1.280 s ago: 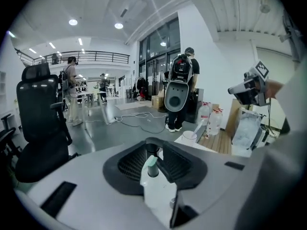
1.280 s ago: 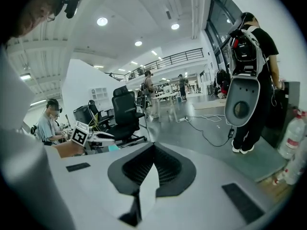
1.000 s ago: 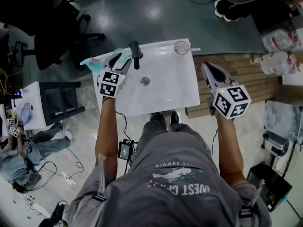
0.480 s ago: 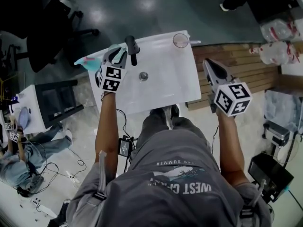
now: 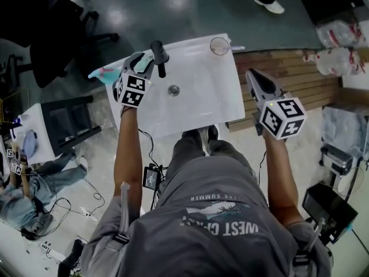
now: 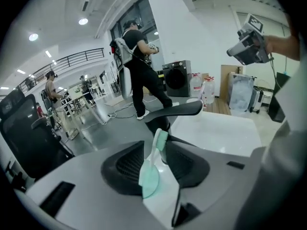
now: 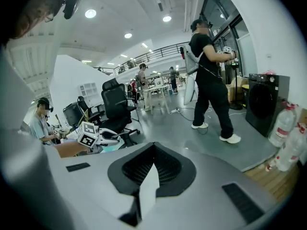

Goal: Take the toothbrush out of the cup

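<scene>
A mint-green toothbrush (image 6: 152, 164) stands upright between the pads of my left gripper (image 6: 158, 169), brush head up. The jaws are opening, but the pads still touch it. In the head view the left gripper (image 5: 144, 61) hovers over the white sink's (image 5: 202, 105) back left, beside the black faucet (image 5: 158, 55). The clear cup (image 5: 219, 45) stands on the sink's far right corner, well away from both grippers. My right gripper (image 5: 254, 79) hangs right of the sink, off its edge, shut with nothing in it (image 7: 145, 183).
The drain (image 5: 173, 90) sits mid-basin. A teal object (image 5: 105, 74) lies at the sink's left edge. Wooden pallets (image 5: 288, 88) and water bottles (image 5: 340, 59) are on the right, office chairs (image 5: 63, 45) on the left. A person (image 6: 139, 61) walks behind the sink.
My left gripper stays by the faucet with the toothbrush between its jaws. The right gripper has barely moved. The passer-by's feet beyond the sink have shifted.
</scene>
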`<action>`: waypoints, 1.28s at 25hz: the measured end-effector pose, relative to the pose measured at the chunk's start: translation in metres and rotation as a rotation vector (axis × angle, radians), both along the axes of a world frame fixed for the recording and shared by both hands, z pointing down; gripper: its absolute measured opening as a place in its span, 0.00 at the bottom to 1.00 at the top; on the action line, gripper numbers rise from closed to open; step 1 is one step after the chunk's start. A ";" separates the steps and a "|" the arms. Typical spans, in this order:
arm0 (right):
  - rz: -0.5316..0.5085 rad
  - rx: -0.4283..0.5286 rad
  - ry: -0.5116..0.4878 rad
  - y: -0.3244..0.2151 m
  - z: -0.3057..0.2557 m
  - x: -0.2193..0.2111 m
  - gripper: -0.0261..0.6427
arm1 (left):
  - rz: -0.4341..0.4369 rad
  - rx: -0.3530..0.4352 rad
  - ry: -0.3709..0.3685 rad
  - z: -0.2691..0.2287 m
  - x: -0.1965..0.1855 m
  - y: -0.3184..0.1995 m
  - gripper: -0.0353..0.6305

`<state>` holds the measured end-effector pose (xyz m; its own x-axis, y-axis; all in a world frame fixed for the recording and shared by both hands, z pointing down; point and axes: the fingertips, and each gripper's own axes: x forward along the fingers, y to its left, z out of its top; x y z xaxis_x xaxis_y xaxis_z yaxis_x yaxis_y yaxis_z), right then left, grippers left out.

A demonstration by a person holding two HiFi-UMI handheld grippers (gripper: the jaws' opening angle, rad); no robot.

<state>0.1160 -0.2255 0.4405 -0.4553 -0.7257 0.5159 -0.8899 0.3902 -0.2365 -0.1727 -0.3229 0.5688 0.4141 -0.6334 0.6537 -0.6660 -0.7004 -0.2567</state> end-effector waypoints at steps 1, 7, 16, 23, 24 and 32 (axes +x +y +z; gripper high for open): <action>0.002 -0.003 0.000 0.000 0.001 0.001 0.06 | 0.003 0.006 -0.012 0.001 0.000 -0.001 0.25; 0.007 -0.016 -0.003 0.003 0.007 0.002 0.06 | 0.018 0.042 -0.067 0.005 0.002 -0.006 0.15; -0.010 -0.013 -0.009 -0.002 0.007 0.000 0.06 | -0.089 0.152 -0.006 -0.032 -0.018 -0.012 0.14; -0.041 -0.001 -0.009 -0.002 0.004 -0.006 0.06 | -0.169 0.227 0.090 -0.075 -0.031 -0.006 0.13; -0.045 0.000 -0.009 -0.002 0.004 -0.007 0.06 | -0.177 0.236 0.101 -0.081 -0.032 -0.005 0.13; -0.076 0.013 -0.008 0.002 -0.001 -0.010 0.06 | -0.238 0.278 0.230 -0.122 -0.039 0.012 0.13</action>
<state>0.1058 -0.2235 0.4397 -0.5136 -0.6952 0.5029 -0.8556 0.4595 -0.2384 -0.2120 -0.3111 0.4467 0.3503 -0.8677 0.3526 -0.8625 -0.4456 -0.2397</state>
